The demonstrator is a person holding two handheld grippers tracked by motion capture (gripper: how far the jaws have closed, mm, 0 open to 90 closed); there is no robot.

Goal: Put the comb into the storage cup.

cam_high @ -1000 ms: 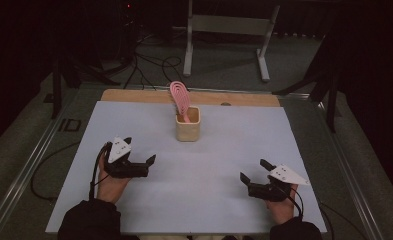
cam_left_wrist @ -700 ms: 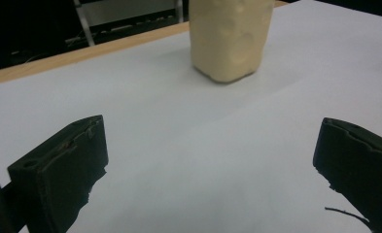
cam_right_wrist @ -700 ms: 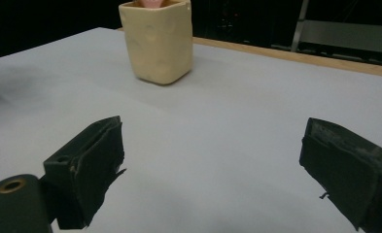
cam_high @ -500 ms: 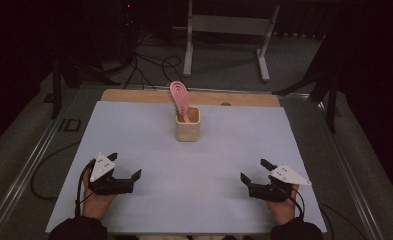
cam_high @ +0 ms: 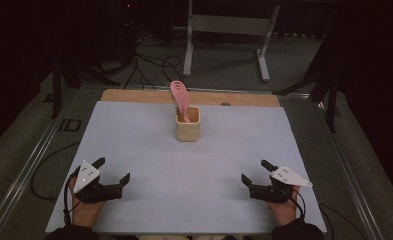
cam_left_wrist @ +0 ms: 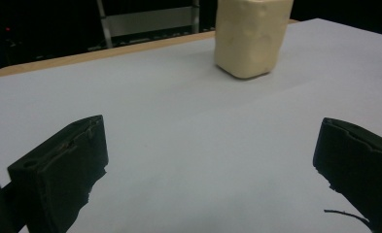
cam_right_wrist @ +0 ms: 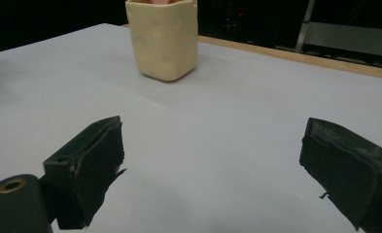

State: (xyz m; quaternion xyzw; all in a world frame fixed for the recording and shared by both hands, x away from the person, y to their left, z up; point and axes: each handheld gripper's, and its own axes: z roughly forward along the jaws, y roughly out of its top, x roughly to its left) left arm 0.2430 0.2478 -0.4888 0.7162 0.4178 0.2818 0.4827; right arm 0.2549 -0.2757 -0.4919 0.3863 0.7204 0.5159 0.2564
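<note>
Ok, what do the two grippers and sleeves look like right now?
Both the left gripper and the right gripper are black, with blocky black fingers. Each carries a pale three-cornered plate dotted with small marks and trails a thin black cable. The sleeves are dark.

1. The surface (cam_high: 149,145) is pale grey, with a wooden strip (cam_high: 134,96) along its far edge.
2. A cream cup (cam_high: 188,125) stands just before that strip, near mid-width.
3. Both grippers sit well nearer than the cup.
</note>
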